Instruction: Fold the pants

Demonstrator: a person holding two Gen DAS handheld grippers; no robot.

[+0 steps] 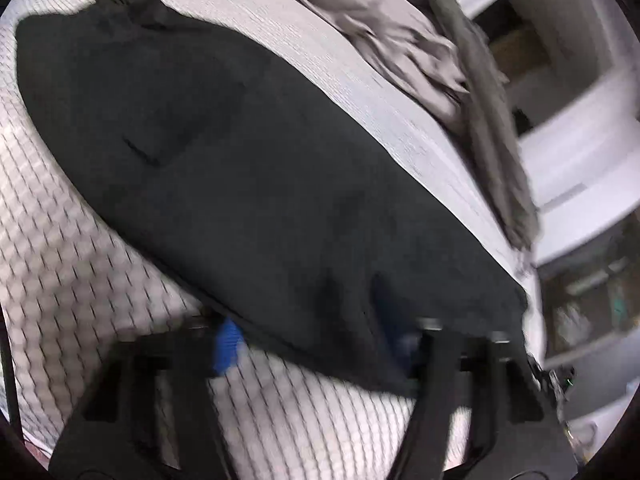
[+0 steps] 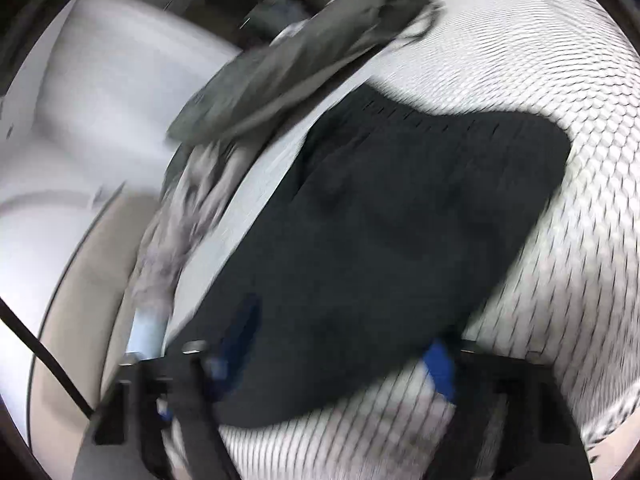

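Black pants (image 1: 248, 184) flat on bed (image 1: 72, 280), long axis running straight ahead of both claws. Near hem lies betw. fingers of L claw (image 1: 316, 336) and R claw (image 2: 340, 356); both wide, hem not yet pinched. Neither nearer.

we see a bed (image 1: 72, 280) covered in a white quilted honeycomb-pattern cover. flat on it lie the black pants (image 1: 240, 184), spread wide. beside them, along the far edge, rests a crumpled pile of grey clothes (image 1: 384, 36), with a darker grey garment (image 2: 296, 60) next to it.
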